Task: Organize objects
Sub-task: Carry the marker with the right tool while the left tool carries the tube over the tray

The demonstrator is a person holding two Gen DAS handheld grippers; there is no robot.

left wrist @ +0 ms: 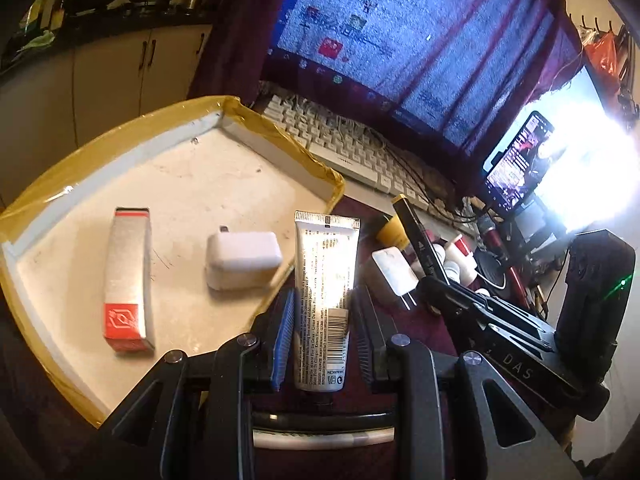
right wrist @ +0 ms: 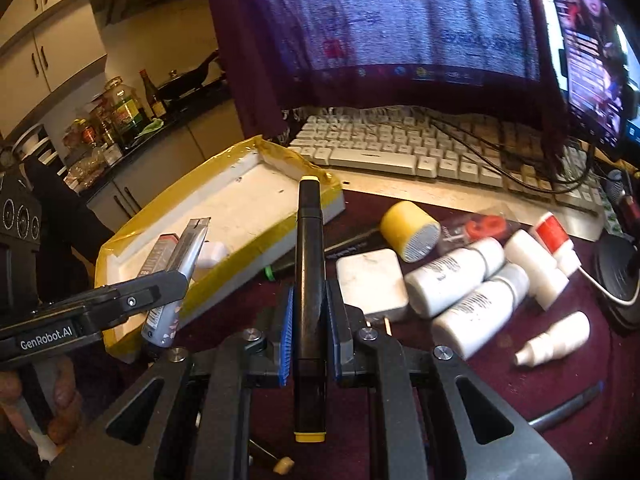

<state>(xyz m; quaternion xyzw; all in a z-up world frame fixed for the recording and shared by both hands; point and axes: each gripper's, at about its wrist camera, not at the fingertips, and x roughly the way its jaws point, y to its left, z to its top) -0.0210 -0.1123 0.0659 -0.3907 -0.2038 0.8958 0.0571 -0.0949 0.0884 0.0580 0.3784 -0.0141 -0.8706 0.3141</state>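
Maroon cloth [right wrist: 460, 380]; "GenRobot.AI" on left gripper [right wrist: 176, 280], "DAS" on right gripper [left wrist: 432, 280]

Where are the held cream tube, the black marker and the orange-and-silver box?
cream tube [left wrist: 325, 280], left wrist view, middle of its printed body.
black marker [right wrist: 309, 280], right wrist view, barrel between the pads.
orange-and-silver box [left wrist: 126, 276], left wrist view, its silver top face.

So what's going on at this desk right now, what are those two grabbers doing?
A person is tidying desk clutter with two handheld grippers. The left gripper is shut on a silver tube, held beside the yellow-taped tray. The right gripper clamps a black marker with yellow ends. The tray already holds a red-and-silver box and a white charger. White bottles, a yellow speaker and a square adapter are on the maroon cloth.
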